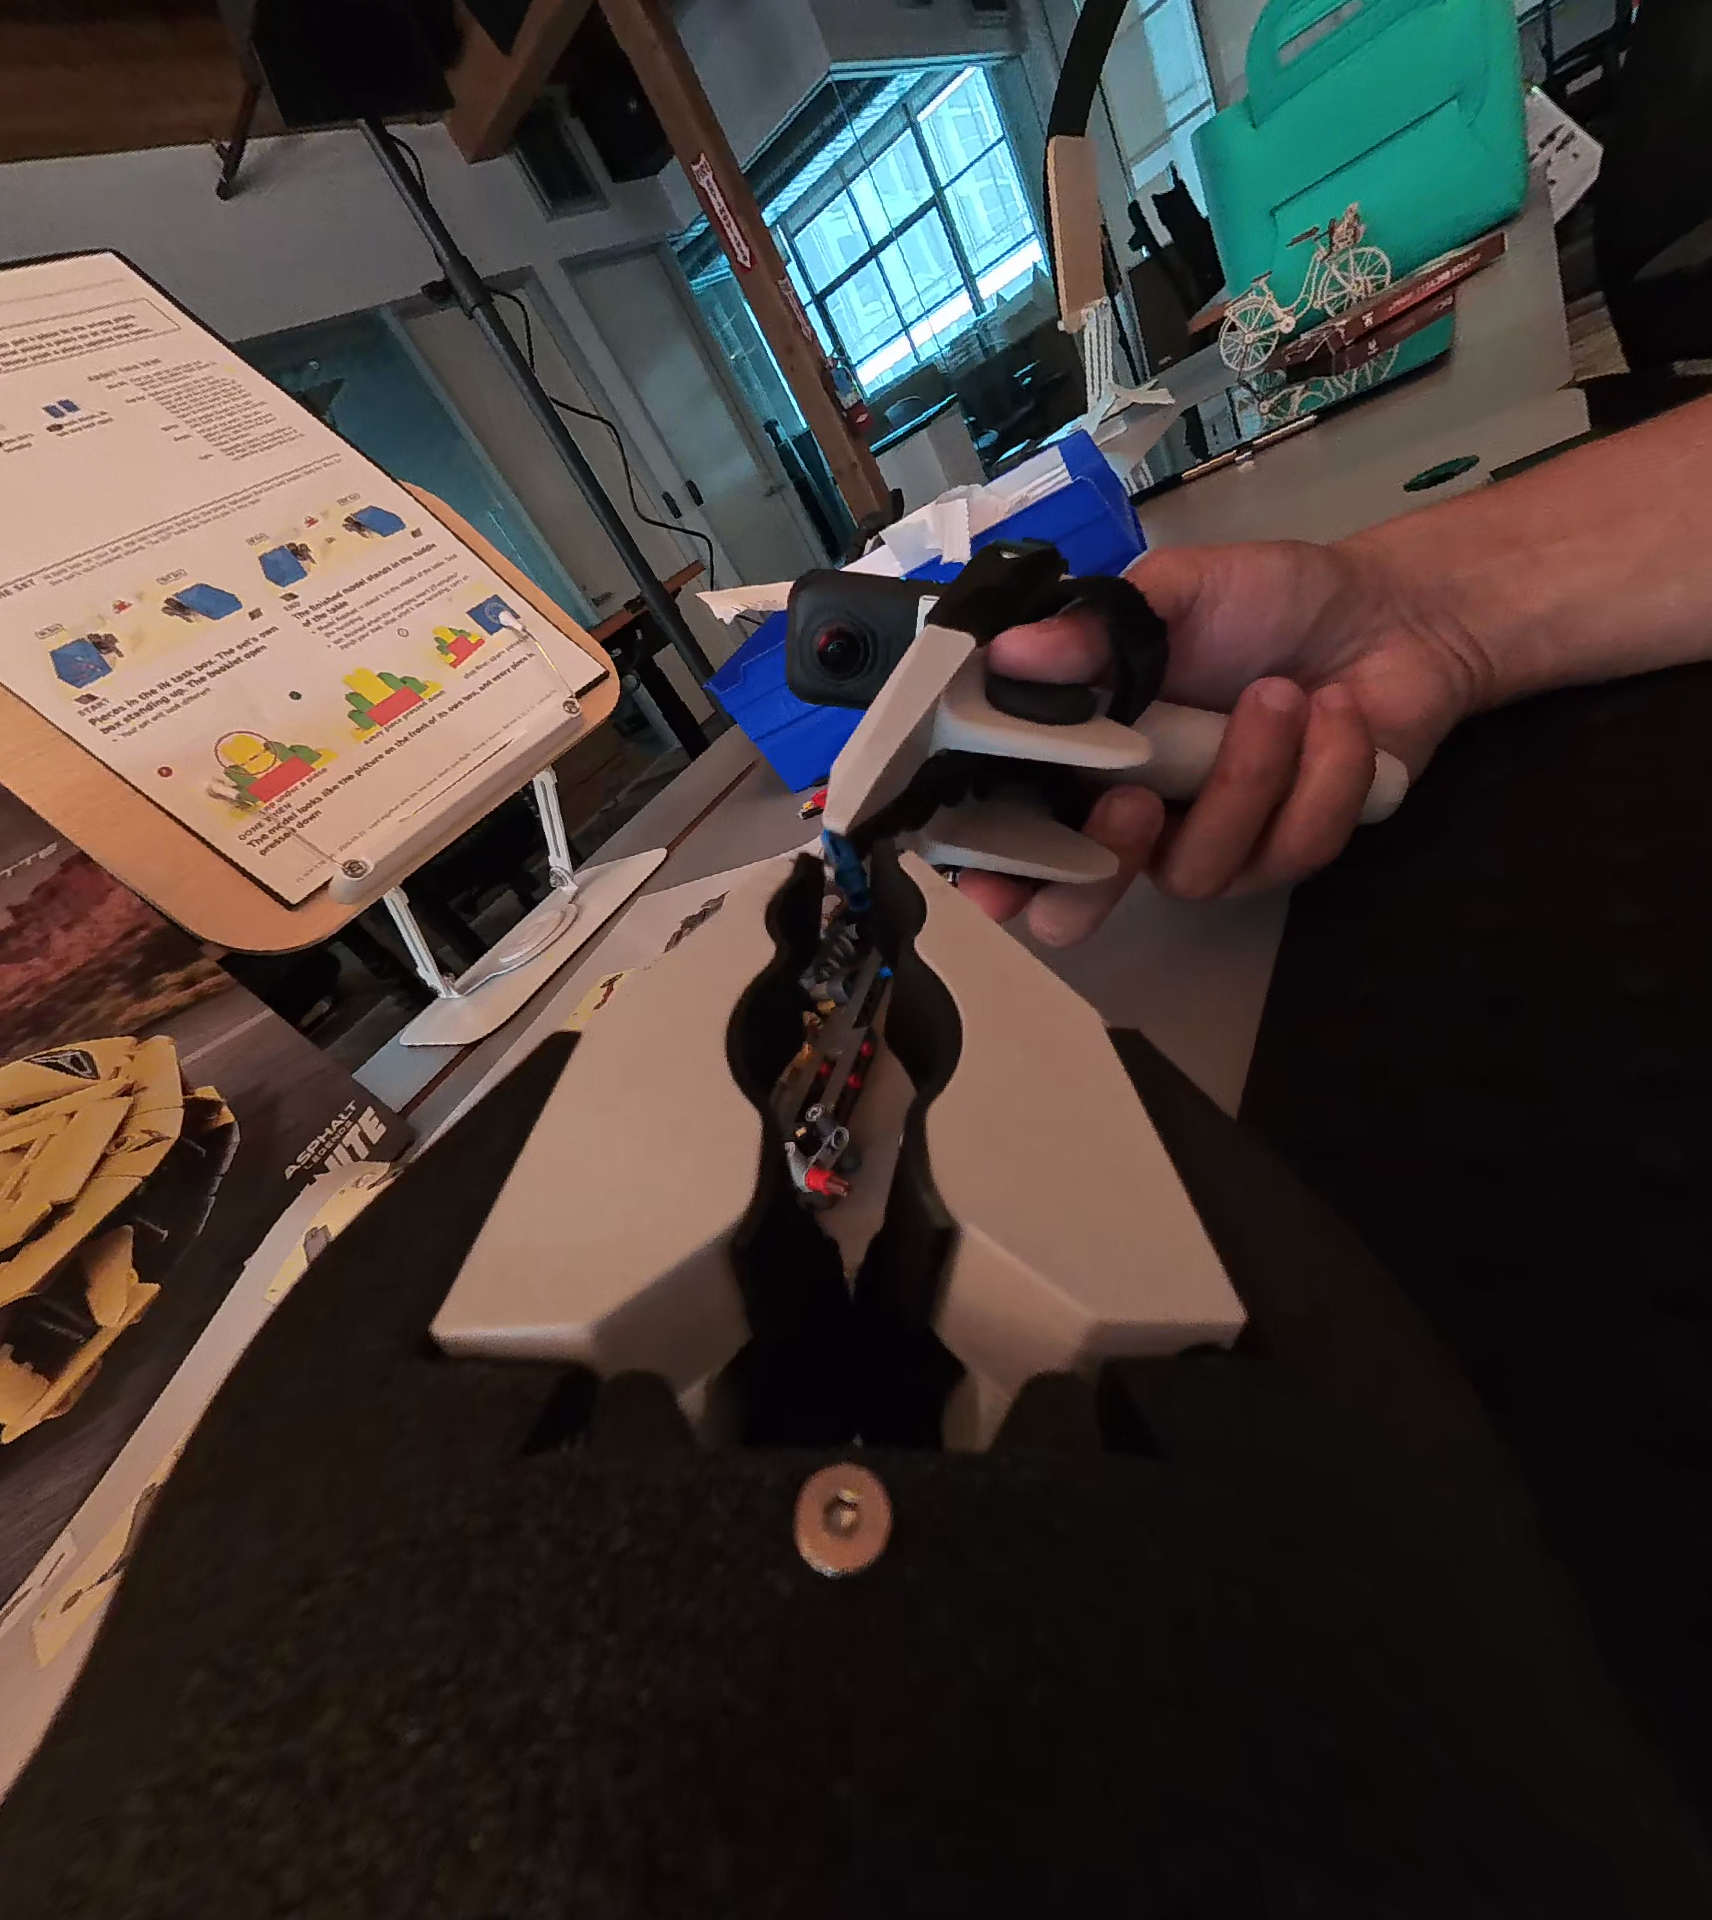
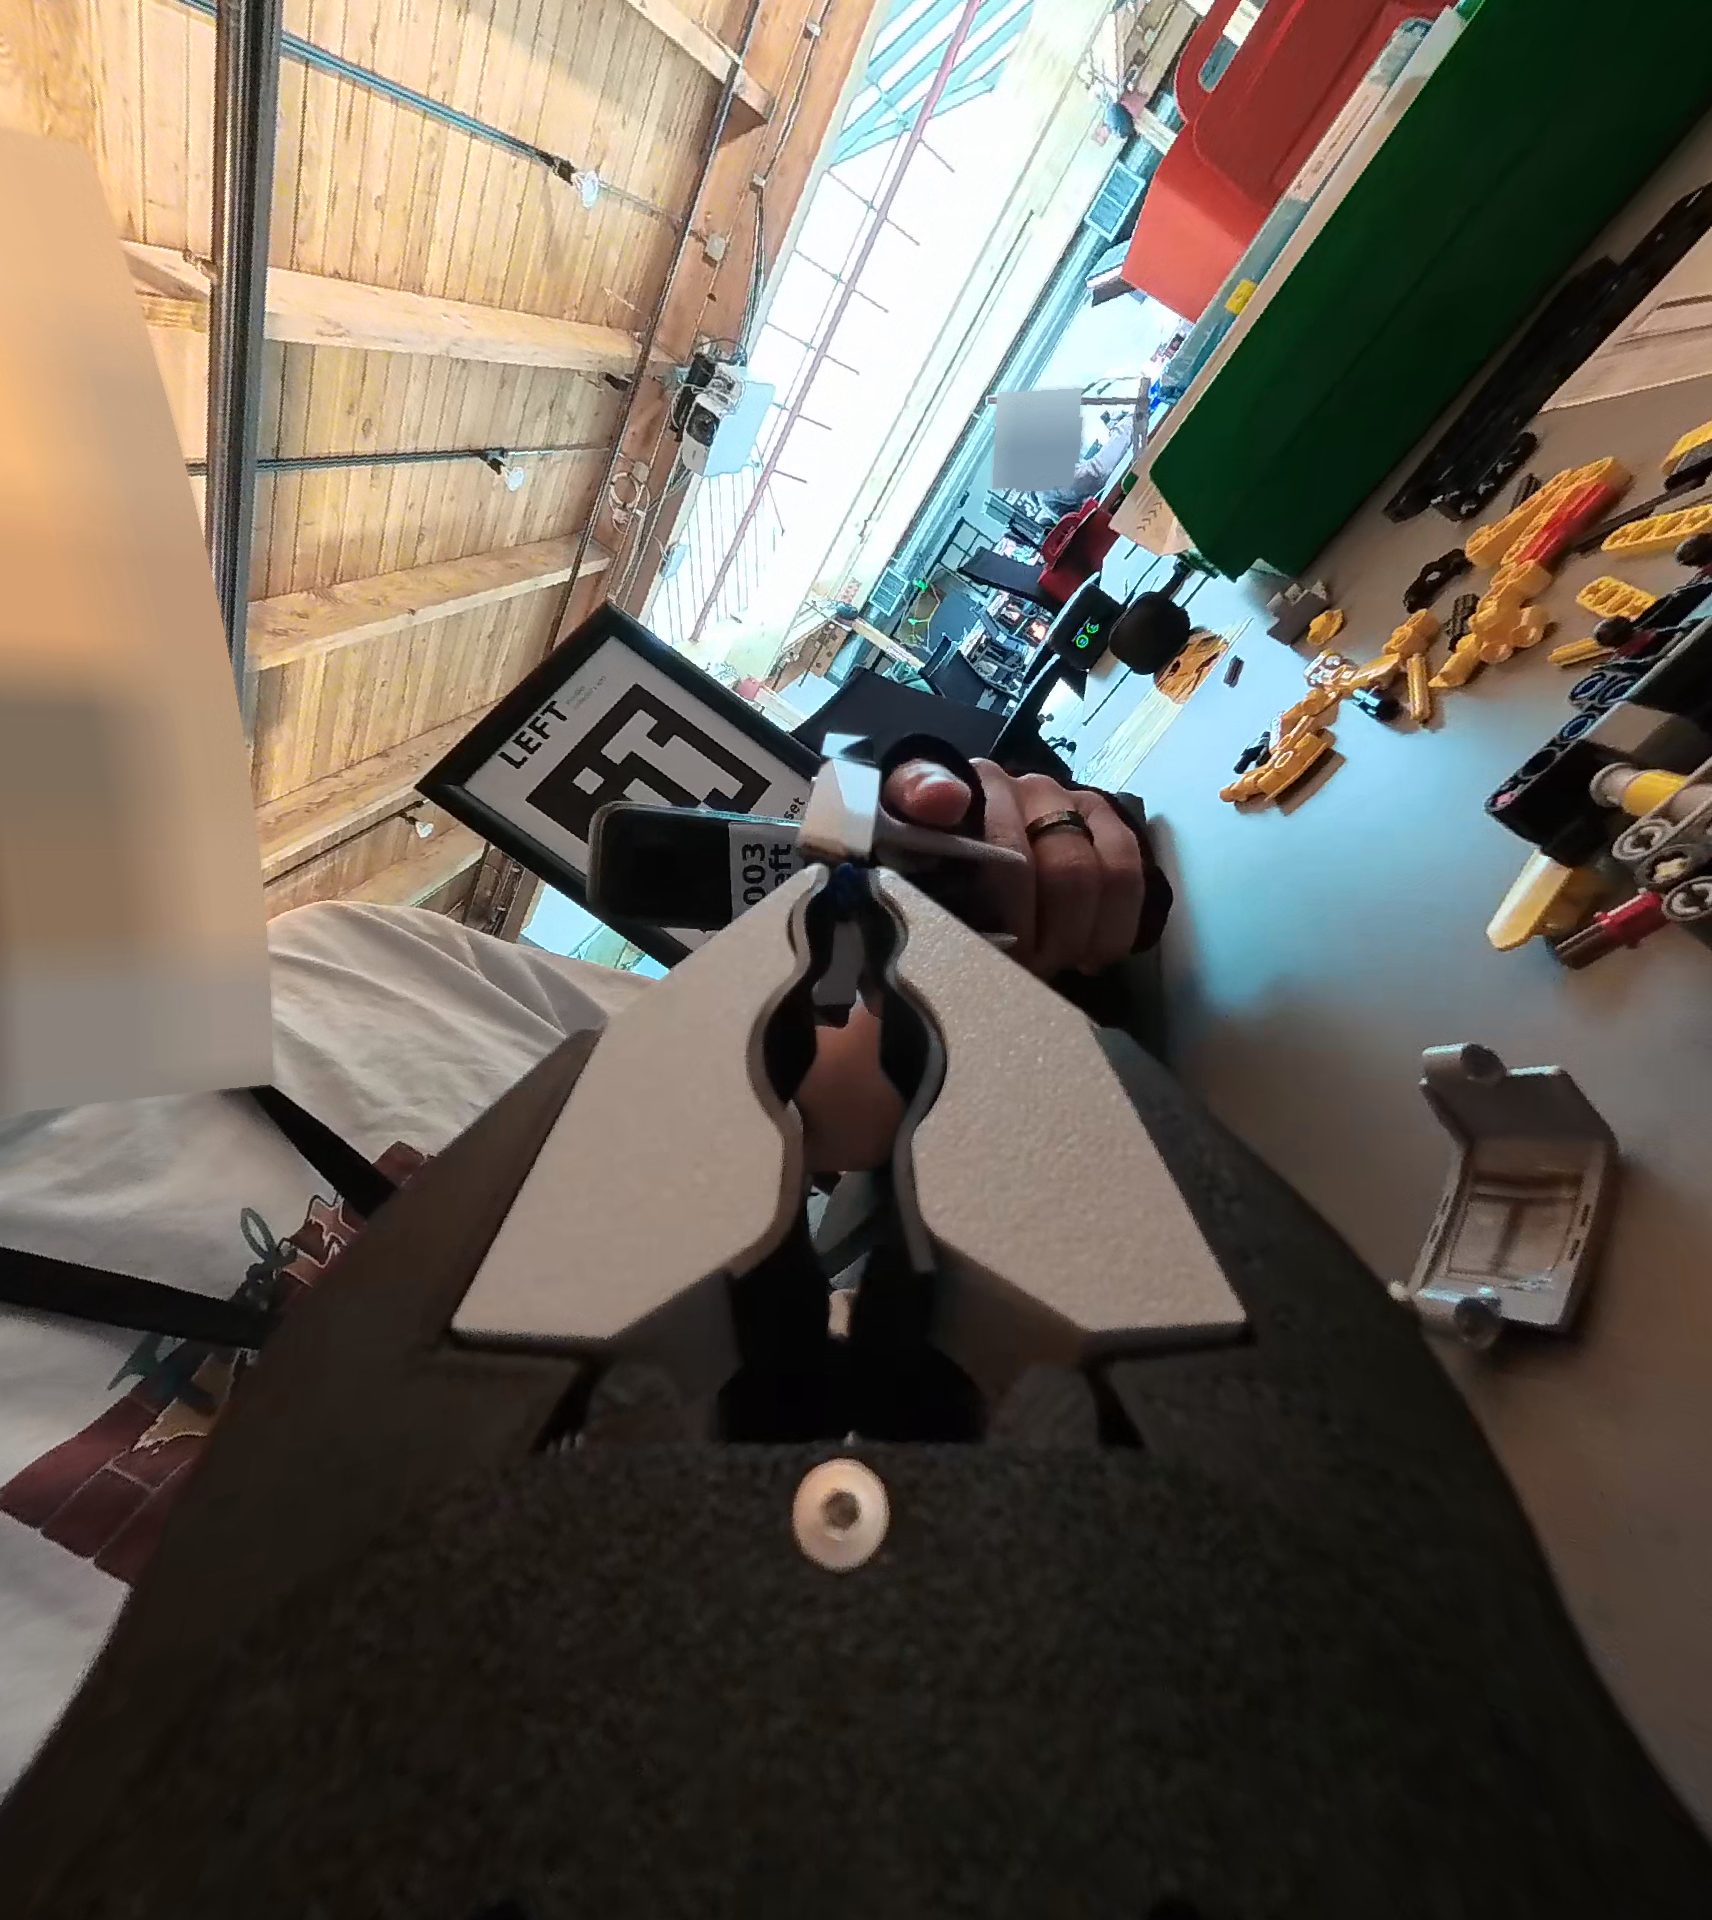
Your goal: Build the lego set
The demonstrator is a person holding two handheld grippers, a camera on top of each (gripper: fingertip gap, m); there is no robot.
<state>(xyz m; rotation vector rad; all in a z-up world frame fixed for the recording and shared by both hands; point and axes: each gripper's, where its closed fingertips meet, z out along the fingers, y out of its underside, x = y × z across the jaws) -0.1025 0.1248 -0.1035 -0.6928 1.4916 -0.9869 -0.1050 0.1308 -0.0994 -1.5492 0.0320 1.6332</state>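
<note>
In the left wrist view, my left gripper (image 1: pixel 852 883) is shut on a long black and grey lego assembly (image 1: pixel 831 1049) with red and blue pins, which lies lengthways between its fingers. My right gripper (image 1: pixel 839 834), held by a hand, meets it from above and pinches a small blue pin (image 1: pixel 850 871) at the assembly's far end. In the right wrist view, my right gripper (image 2: pixel 844 885) is shut on the blue pin (image 2: pixel 841 891), tip to tip with the left gripper (image 2: pixel 847 805). How the pin sits in the assembly is hidden.
The set's box with a yellow car picture (image 1: pixel 52 1195) lies at left, with an instruction sheet on a stand (image 1: pixel 208 582) behind it and a blue bin (image 1: pixel 935 644) beyond. Loose yellow and black pieces (image 2: pixel 1454 634), a part-built chassis (image 2: pixel 1662 790) and a grey curved panel (image 2: pixel 1506 1195) lie on the table. Only a small space, under 4 cm, lies between the two pairs of fingers.
</note>
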